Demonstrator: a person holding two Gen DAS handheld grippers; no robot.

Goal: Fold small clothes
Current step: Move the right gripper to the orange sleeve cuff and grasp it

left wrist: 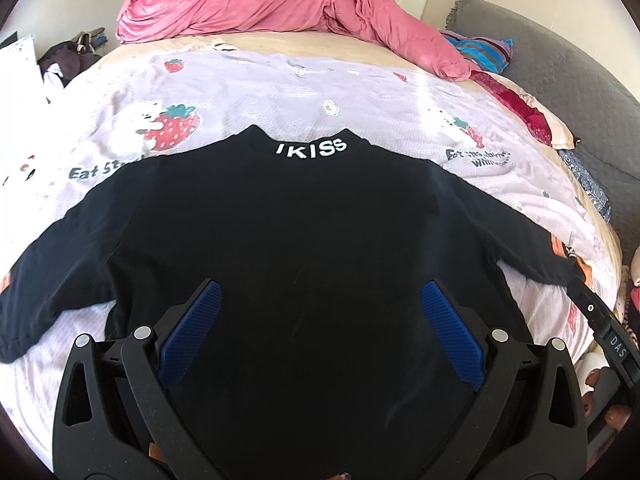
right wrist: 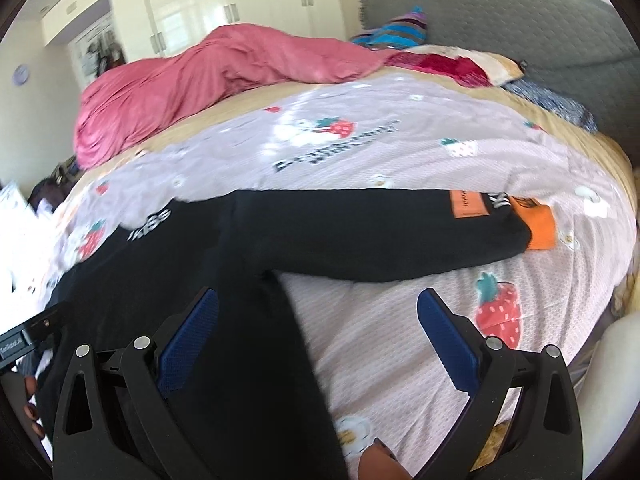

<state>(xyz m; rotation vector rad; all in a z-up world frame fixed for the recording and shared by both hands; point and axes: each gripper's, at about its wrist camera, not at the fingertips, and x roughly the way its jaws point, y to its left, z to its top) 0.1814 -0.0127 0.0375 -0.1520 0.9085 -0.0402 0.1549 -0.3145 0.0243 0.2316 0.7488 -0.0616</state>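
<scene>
A black long-sleeved top lies flat on the bed, its collar with white lettering pointing away and both sleeves spread out. My left gripper hovers open over the middle of its lower body, blue pads wide apart, nothing between them. In the right wrist view the same black top shows its right side, and its right sleeve stretches right to a cuff with orange patches. My right gripper is open over the top's right side edge below the armpit, holding nothing.
A lilac strawberry-print sheet covers the bed. A pink duvet is heaped at the far side, with a striped cloth and a grey headboard to the right. The other gripper's black body shows at the right edge.
</scene>
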